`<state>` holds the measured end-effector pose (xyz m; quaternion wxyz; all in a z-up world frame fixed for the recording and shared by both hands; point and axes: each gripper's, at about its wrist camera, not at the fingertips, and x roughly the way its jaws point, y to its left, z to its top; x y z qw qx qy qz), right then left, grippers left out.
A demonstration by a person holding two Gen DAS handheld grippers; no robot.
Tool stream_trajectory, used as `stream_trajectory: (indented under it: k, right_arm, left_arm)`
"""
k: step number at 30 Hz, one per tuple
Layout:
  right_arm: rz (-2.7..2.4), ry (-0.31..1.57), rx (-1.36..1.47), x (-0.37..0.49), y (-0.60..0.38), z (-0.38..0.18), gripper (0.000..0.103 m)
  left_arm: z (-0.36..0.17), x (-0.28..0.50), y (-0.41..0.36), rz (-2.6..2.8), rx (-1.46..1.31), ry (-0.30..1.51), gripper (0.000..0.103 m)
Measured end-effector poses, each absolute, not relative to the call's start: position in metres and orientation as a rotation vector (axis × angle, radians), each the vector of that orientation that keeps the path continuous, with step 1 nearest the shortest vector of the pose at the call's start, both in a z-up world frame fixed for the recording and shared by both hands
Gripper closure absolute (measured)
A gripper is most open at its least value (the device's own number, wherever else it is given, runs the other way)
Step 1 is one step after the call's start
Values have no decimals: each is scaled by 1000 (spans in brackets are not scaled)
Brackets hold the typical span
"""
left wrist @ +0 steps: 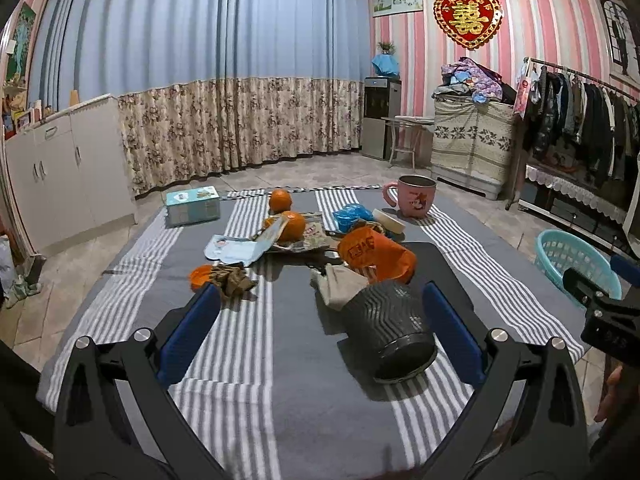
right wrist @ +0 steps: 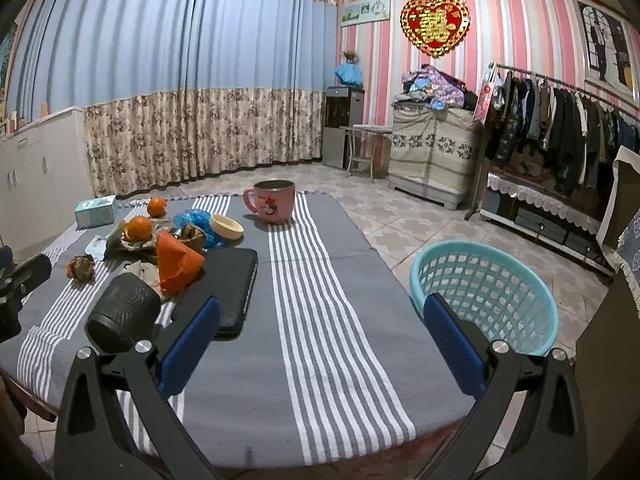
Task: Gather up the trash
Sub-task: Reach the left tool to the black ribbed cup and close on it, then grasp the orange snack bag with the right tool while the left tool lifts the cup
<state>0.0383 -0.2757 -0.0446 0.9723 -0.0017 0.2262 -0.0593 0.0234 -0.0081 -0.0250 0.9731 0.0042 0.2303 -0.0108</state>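
Trash lies mid-table: an orange wrapper [left wrist: 374, 254] [right wrist: 176, 262], a crumpled brown wad on an orange lid [left wrist: 232, 278] [right wrist: 82, 268], a grey tissue [left wrist: 340, 286], a blue plastic bag [left wrist: 352, 216] [right wrist: 196, 220] and a pale blue packet [left wrist: 234, 250]. A teal basket [right wrist: 486, 292] [left wrist: 572, 260] stands on the floor right of the table. My left gripper [left wrist: 320, 316] is open and empty above the near table. My right gripper [right wrist: 322, 322] is open and empty, near the table's right front edge, beside the basket.
A black ribbed cup [left wrist: 390, 330] [right wrist: 122, 312] lies on its side. Also on the striped cloth: a black phone-like slab [right wrist: 226, 288], two oranges [left wrist: 290, 224], a pink mug [left wrist: 412, 196] [right wrist: 274, 200], a tape roll [right wrist: 226, 226], a tissue box [left wrist: 192, 206].
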Motion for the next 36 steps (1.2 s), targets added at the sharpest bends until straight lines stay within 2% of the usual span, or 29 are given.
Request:
stream_trajectory:
  k: [23, 25, 27, 36]
  right_arm:
    - [-306, 518, 0, 55, -317, -61, 4]
    - [-304, 517, -3, 56, -317, -62, 4]
    - [-304, 525, -11, 58, -316, -64, 4]
    - [-260, 555, -24, 63, -302, -70, 4]
  left_arm:
    - [-83, 84, -59, -123, 54, 659, 6]
    - [-85, 85, -59, -130, 50, 660, 11]
    - [-86, 88, -58, -144, 43, 675, 29]
    - [-70, 78, -38, -175, -1, 638, 34]
